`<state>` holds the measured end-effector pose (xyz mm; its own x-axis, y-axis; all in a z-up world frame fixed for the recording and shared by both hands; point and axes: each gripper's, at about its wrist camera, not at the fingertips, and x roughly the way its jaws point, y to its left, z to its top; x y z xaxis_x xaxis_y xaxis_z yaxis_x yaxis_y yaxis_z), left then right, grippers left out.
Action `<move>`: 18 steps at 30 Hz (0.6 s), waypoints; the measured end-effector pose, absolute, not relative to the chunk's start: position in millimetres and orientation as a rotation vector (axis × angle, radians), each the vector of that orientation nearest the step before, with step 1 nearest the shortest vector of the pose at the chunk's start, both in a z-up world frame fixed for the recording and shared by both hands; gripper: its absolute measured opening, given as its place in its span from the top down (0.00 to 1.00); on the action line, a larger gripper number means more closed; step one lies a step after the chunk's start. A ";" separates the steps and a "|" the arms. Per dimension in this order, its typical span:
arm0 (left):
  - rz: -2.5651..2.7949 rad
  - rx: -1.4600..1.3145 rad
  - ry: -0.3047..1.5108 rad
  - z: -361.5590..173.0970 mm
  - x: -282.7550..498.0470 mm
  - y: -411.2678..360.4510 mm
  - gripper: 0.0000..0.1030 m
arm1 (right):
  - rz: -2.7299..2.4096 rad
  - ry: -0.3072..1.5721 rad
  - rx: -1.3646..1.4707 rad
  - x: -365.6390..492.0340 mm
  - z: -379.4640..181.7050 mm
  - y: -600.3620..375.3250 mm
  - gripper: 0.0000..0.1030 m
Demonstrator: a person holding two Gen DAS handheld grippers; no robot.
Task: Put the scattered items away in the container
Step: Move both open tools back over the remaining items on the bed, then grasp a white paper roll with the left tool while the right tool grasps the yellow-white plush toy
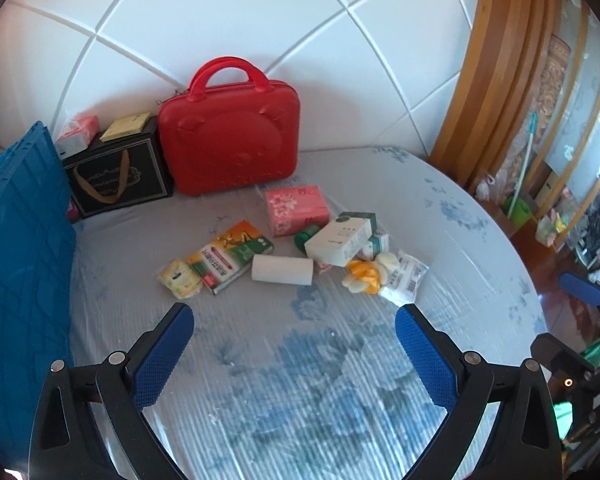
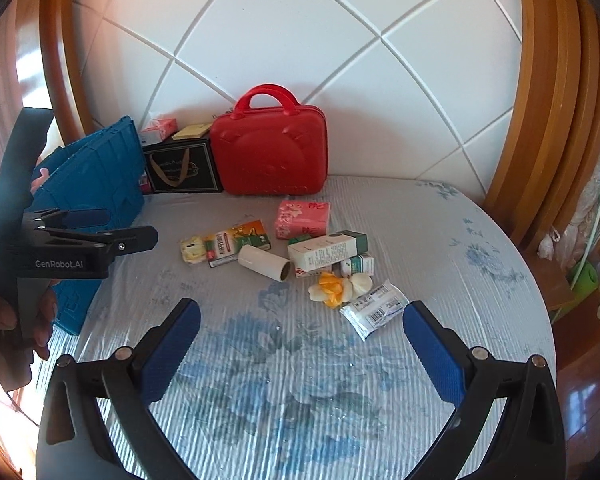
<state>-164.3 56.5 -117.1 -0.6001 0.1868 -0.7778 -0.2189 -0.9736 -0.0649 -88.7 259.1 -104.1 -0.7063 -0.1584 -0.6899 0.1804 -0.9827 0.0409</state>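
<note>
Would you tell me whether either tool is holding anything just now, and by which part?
Nothing is held: the left tool and the right tool are both open above the bed sheet.

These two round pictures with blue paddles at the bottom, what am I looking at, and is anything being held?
Each picture comes from a fisheye camera on a hand-held grasping tool, looking along its two blue fingers. One shows the left tool, the other the right tool; both are open and hold nothing. The left tool also shows at the left edge of the right view. On the bed sheet lie scattered items: a pink tissue pack, a white roll and small boxes. A closed red case stands behind, a blue crate to the left.
</note>
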 end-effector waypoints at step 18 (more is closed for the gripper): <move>2.520 -1.459 0.080 -294.1 -303.7 83.1 0.01 | -2.727 0.039 1.280 -169.7 -209.2 311.2 0.00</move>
<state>-303.7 83.1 -294.1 -0.4786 0.1689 -0.8616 -0.2230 -0.9725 -0.0667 -169.7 311.2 -209.2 -0.6321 -0.1057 -0.7677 0.1275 -0.9913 0.0315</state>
